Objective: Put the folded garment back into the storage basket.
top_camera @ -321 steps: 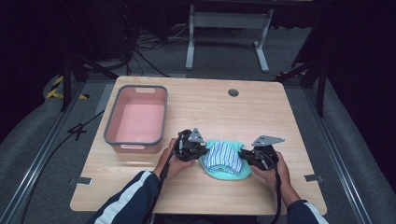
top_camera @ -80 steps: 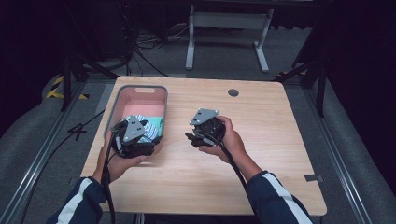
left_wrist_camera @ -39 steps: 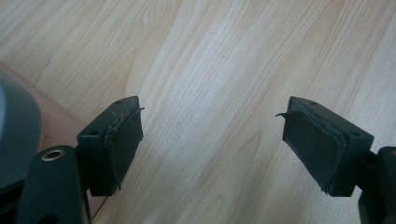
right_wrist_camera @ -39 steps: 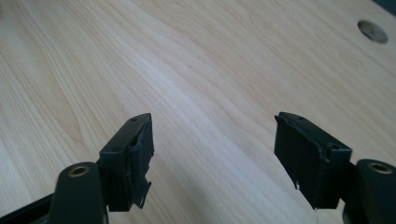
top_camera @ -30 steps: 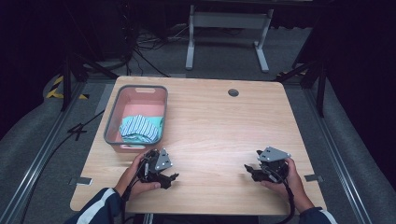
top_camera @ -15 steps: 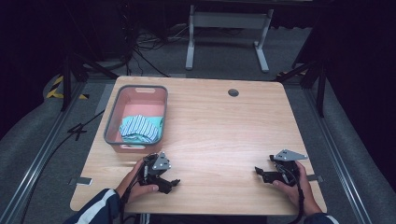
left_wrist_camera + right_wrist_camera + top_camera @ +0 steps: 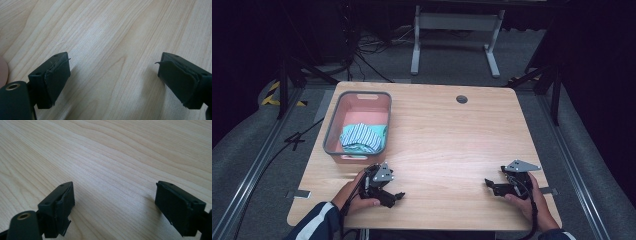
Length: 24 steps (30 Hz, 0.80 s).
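Striped cloth (image 7: 362, 137) bundled in pink bin (image 7: 333, 131), long axis left-right.

A pink tray (image 7: 382, 105) with a grey rim is seen on the pale wood-grain table (image 7: 452, 140). A cloth (image 7: 361, 137) striped in teal, white and dark blue is held in it. Black is worn by both grippers, left (image 7: 394, 197) and right (image 7: 489, 185).

We cannot make out the fingers of the left gripper (image 7: 396, 197) or the right gripper (image 7: 490, 185) in the high view; they are too small there. Both sleeves run off that picture's bottom edge. In the left gripper view, the right-hand finger (image 7: 183, 83) is clipped by the frame's edge; likewise the one in the right gripper view (image 7: 181, 207). The folded striped cloth (image 7: 362, 137) hides part of the pink bin's (image 7: 330, 130) floor, and its underside is unseen.
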Tool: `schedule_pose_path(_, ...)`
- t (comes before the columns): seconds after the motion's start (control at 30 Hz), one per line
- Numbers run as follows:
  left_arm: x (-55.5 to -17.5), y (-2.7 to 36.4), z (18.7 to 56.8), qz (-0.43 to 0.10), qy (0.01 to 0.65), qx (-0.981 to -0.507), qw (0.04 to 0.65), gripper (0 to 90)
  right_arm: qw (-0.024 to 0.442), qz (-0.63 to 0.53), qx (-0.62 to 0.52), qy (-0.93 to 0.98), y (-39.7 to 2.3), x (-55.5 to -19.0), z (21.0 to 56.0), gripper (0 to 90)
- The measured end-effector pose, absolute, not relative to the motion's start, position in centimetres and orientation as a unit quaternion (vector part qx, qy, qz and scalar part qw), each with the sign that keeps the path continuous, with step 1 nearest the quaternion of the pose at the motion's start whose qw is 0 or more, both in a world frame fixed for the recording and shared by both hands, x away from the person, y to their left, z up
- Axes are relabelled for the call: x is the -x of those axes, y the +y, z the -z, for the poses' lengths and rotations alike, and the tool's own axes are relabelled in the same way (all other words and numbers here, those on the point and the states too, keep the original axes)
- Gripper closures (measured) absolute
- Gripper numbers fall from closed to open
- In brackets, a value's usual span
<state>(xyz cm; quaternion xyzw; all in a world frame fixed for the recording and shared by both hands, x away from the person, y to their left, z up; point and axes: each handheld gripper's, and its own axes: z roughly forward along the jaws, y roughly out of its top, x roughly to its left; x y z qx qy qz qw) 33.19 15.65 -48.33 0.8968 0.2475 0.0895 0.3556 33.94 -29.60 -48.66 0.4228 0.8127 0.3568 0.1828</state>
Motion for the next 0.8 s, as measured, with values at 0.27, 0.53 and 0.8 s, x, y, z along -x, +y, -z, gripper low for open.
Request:
schedule_pose_path(0.27,-33.2,15.65,48.34,-0.089,0.248,-0.897,0.356,10.9,0.183,-0.357,-0.423,0.813,-29.6,-33.94,48.66,16.4)
schedule_pose_path(0.53,-33.3,15.64,48.35,-0.088,0.246,-0.897,0.355,10.2,0.183,-0.357,-0.423,0.813,-29.6,-33.94,48.66,16.4)
schedule_pose_path(0.8,-33.38,15.65,48.34,-0.089,0.246,-0.898,0.354,9.2,0.183,-0.357,-0.423,0.813,-29.6,-33.94,48.66,16.4)
